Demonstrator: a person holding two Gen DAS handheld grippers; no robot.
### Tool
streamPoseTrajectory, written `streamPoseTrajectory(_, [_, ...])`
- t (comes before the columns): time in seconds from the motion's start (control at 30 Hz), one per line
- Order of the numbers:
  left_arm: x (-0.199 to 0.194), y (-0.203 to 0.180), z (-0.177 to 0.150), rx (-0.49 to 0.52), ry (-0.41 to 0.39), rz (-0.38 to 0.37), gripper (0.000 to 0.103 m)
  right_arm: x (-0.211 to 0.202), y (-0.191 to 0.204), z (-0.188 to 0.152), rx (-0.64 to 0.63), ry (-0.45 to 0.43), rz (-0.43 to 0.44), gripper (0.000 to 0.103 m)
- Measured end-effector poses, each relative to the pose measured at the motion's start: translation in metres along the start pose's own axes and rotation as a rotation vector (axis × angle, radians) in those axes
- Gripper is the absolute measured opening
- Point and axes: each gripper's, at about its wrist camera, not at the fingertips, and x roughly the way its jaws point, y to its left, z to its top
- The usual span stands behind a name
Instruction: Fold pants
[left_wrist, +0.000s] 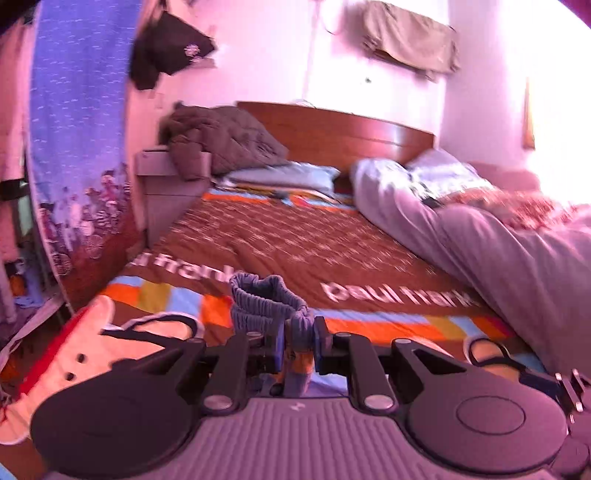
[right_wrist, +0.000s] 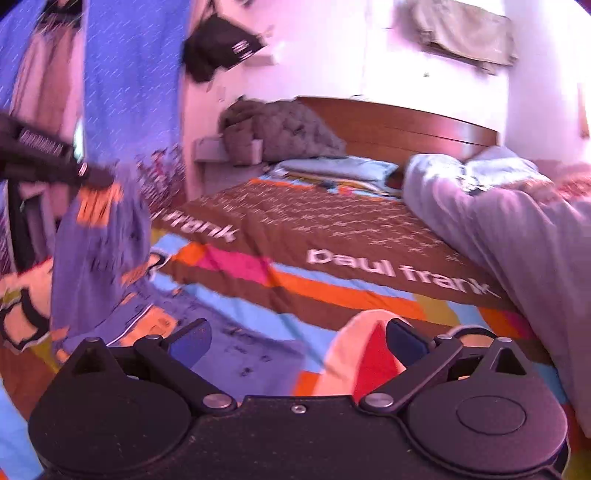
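Bedspread (left_wrist: 280, 236) lettered "paul frank"; left hand-held gripper (left_wrist: 299, 341) clamped on pants waistband (left_wrist: 267, 301), right (right_wrist: 299, 341) apart.

The brown bedspread (right_wrist: 332, 229) reads "paul frank" in white letters, printed twice

Middle of bed: the brown bedspread (left_wrist: 295, 240) lies flat and bare, open to pass over.
Right side: a heaped grey duvet (left_wrist: 480, 236) blocks that edge.
Head end: pillow (left_wrist: 284, 175) and wooden headboard (left_wrist: 351, 129) close it off.
Left: nightstand (left_wrist: 162, 173) under a brown quilted jacket (left_wrist: 221, 144), and a blue curtain (left_wrist: 77, 110) hanging close by.
Near edge: the hanging pants (right_wrist: 99, 251) fill the left foreground.
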Motion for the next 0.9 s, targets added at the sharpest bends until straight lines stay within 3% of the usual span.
streamPoseTrajectory(0.2, [0.019, -0.054, -0.033, 0.13, 0.08, -0.015, 0.016, 0.0, -0.054, -0.011, 0.117, 0.051, -0.069, 0.102])
streamPoseTrajectory(0.5, [0.053, -0.109, -0.088, 0.266, 0.161, -0.035, 0.016, 0.009, -0.09, -0.031, 0.199, 0.108, -0.103, 0.102])
streamPoseTrajectory(0.6, [0.064, -0.121, -0.102, 0.306, 0.249, -0.046, 0.02, 0.01, -0.099, -0.035, 0.222, 0.113, -0.106, 0.102])
streamPoseTrajectory(0.67, [0.068, -0.121, -0.107, 0.282, 0.304, -0.051, 0.046, 0.009, -0.104, -0.038, 0.239, 0.101, -0.117, 0.101])
streamPoseTrajectory(0.73, [0.062, -0.117, -0.108, 0.234, 0.31, -0.056, 0.067, 0.009, -0.106, -0.038, 0.25, 0.072, -0.114, 0.101])
streamPoseTrajectory(0.77, [0.056, -0.114, -0.108, 0.217, 0.289, -0.059, 0.072, 0.009, -0.106, -0.038, 0.254, 0.06, -0.105, 0.101])
streamPoseTrajectory(0.9, [0.031, -0.098, -0.11, 0.234, 0.211, -0.072, 0.072, 0.012, -0.098, -0.033, 0.269, 0.033, -0.001, 0.102])
